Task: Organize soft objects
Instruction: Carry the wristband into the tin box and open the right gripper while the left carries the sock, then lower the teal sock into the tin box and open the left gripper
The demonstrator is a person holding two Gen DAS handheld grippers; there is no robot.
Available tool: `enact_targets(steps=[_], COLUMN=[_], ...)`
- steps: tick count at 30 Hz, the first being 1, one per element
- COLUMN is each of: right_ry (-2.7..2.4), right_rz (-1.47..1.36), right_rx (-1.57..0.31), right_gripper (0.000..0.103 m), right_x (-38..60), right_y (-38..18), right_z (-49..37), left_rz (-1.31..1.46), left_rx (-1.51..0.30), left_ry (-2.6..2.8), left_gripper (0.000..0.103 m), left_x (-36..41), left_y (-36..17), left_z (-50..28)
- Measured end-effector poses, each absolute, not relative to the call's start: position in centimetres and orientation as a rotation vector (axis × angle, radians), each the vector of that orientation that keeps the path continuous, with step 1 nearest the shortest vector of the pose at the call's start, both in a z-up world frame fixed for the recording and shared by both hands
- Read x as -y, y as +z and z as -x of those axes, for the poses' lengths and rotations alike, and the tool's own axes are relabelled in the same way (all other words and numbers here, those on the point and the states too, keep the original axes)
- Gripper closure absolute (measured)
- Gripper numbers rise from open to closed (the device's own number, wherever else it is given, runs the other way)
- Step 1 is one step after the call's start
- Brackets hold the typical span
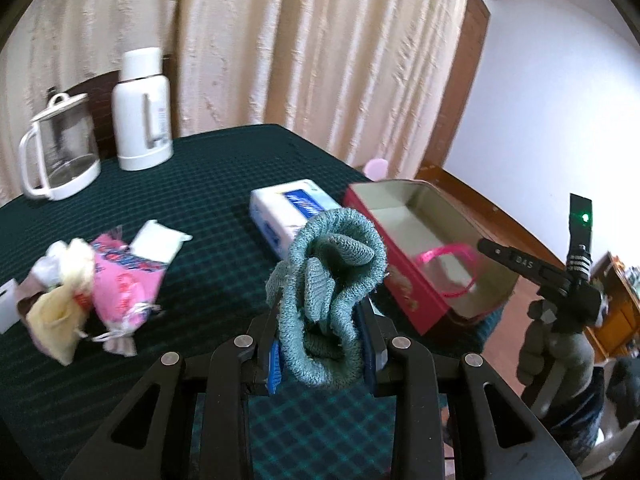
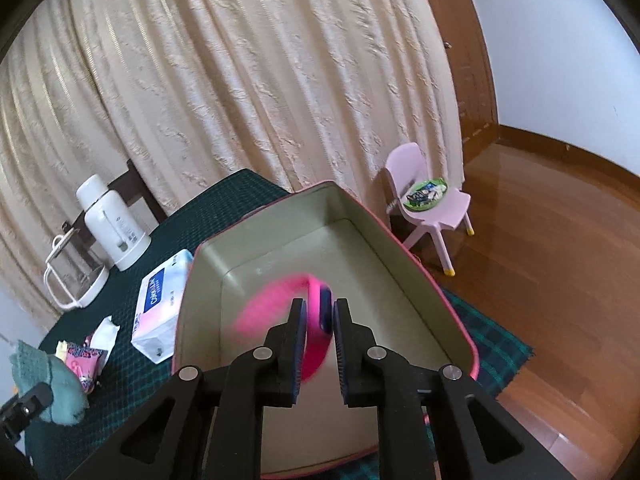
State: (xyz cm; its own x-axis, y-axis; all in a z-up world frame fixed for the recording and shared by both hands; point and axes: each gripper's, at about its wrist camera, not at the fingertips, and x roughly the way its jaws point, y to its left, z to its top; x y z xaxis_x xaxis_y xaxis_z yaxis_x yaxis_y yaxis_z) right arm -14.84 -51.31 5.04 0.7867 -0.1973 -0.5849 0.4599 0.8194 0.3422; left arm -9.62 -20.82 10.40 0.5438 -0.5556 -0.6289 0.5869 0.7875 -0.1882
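Left tongs [image 1: 320,344]: pressed onto a crumpled teal knitted cloth [image 1: 330,292], carried above the dark green checked tablecloth [image 1: 200,220]. Ahead and to their right sits an open pink rectangular tin box [image 1: 404,280] with a pale interior; directly ahead, just beside the box, lies a white-and-blue tissue pack [image 1: 286,210]. To their left lies a heap of small pink and cream pouches [image 1: 88,292]. Right tongs [image 2: 320,344]: over the tin box, fingers slightly apart with a bright pink band [image 2: 308,320] between them; the band is blurred, and contact with the pads cannot be confirmed. Far left stand a white thermos [image 1: 142,112] and a glass kettle [image 1: 60,148].
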Motion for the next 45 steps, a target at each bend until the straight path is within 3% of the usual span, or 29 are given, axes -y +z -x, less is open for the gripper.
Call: enact_targets(steps=[4,24,26,28,30,40,43,45], right_ry=[-0.39,-0.467,-0.466,-0.466,-0.466,-0.444,-0.425,-0.413], right_rz=[-0.523,-0.473,-0.478,-0.478,-0.476,-0.49,-0.479,-0.469], right_rx=[-0.533,-0.417,-0.418,-0.418,-0.416,-0.38,-0.345,-0.311], right_gripper=[0.073,0.051,0.051,0.051,0.05,0.044,0.032,0.016], right_x=[52.2,52.5,52.6,52.6,52.6,52.7,52.1,51.7], right_y=[4.9,6.0,6.0,5.9,5.9,5.9,6.3,6.6], right_z=[15.8,17.7,17.7,17.7,17.8,18.2,18.5,18.7], left_rz=[-0.067,-0.113,-0.118,-0.117,-0.117,-0.065,-0.077,-0.076], left_rx=[-0.74,-0.749,-0.757,-0.764,-0.778,-0.786,-0.764,-0.748], left_ry=[-0.728,-0.966,-0.988,-1.012,-1.025,-0.94,-0.907,-0.889], left_gripper=[0.072,0.072,0.067,0.046,0.037,0.037,0.037,0.036], left_x=[23.0,33.3,34.3,35.1,35.6,34.0,33.2,32.6], left_y=[10.4,10.4,10.1,9.8,9.6,8.6,8.8,8.9], left_z=[9.9,10.0,10.1,10.1,10.0,8.9,9.0,9.1])
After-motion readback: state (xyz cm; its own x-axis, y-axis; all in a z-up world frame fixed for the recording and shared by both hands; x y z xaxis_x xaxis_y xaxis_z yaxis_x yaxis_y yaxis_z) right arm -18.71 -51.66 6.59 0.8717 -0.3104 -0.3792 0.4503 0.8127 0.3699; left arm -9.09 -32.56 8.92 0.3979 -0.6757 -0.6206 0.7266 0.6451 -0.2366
